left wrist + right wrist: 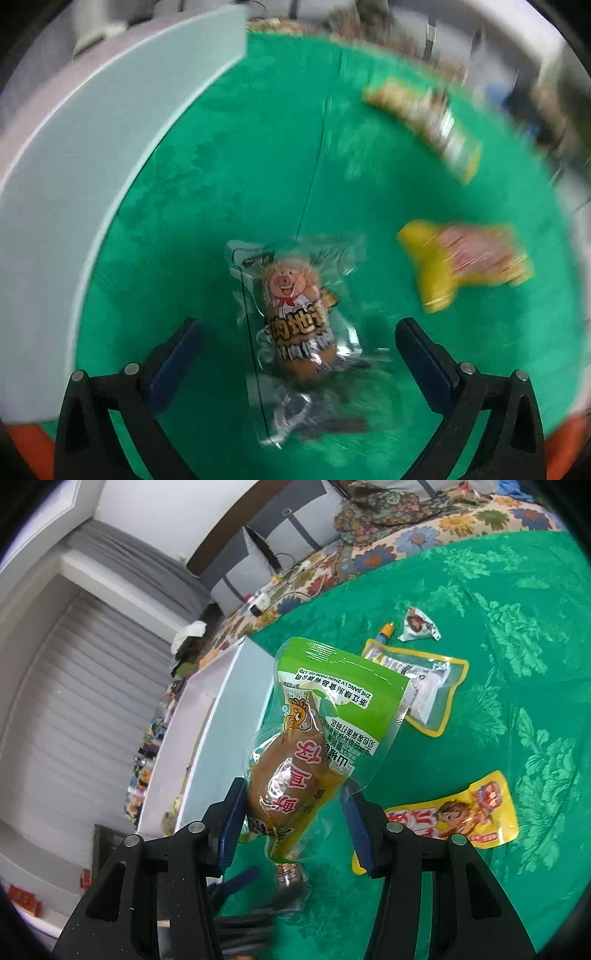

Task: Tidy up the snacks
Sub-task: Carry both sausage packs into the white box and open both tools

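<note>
In the left wrist view my left gripper [301, 354] stands open wide above the green cloth [229, 177]. A clear packet with a cartoon pig on a brown sausage [295, 314] is between its fingers, and neither pad touches it. In the right wrist view my right gripper [295, 827] is shut on a green-topped packet holding a brown snack [314, 738]. It holds the packet up above the cloth, next to the white box [229, 709]. The pig packet [291, 878] shows blurred below it.
The white box wall [92, 147] runs along the left. On the cloth lie a yellow packet [461, 816], a yellow-rimmed clear packet [424, 686], a small white wrapper [417, 626] and a small orange-tipped tube [386, 631]. A flowered cover [406, 542] lies beyond the cloth.
</note>
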Motion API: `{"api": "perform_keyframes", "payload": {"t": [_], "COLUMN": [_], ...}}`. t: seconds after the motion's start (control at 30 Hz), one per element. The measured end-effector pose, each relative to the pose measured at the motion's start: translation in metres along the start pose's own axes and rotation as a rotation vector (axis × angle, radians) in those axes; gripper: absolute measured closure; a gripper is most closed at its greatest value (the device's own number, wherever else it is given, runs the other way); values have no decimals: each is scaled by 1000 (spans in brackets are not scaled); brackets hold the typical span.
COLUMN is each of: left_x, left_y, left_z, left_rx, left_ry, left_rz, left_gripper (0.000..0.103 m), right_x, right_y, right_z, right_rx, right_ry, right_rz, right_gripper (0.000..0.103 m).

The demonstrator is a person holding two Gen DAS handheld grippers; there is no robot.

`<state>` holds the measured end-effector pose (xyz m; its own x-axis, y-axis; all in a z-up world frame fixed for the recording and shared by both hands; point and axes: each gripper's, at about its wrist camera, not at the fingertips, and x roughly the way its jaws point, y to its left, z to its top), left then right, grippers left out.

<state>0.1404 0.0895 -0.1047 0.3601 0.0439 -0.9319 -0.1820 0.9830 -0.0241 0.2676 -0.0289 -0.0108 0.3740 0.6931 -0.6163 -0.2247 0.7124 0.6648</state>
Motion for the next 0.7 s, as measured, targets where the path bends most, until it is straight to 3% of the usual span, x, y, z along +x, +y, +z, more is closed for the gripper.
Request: {"api": "perform_keyframes", "payload": {"t": [0.1,0.17,0.2,0.27,0.47,0.5,0.53,0.7], "left_x": [-12,-23,-30,-38,-54,-58,-63,-58], "left_y": [2,16,26,39,54,57,60,74], "left_z": [-7,-8,-8,-5,-10,-11,-12,-13], "left_rx": [-6,-37,-60,-98,-104,-115,-124,-122], "left_ry": [-80,-106,-130,-134,-188,-199,-207,-193], "left_rz": [0,-100,-157,-245,-289,-305,-324,-355], "left_gripper": [38,50,75,76,82,88,103,103], "right_x": [-6,-14,-17,-24,-27,-27,-26,-22], "right_y": [-2,-4,-5,-10,-11,-9,-6,19], "right_z": [-1,-2,-2,-2,-5,-5,-5,-2], "right_rx": [11,7,3,4,41,42,43,-9], "right_ry": [-17,-26,-29,-34,-42,-40,-36,-23], "right_rz": [16,17,14,10,18,23,33,51], "right_gripper": [49,49,49,49,49,49,49,49]}}
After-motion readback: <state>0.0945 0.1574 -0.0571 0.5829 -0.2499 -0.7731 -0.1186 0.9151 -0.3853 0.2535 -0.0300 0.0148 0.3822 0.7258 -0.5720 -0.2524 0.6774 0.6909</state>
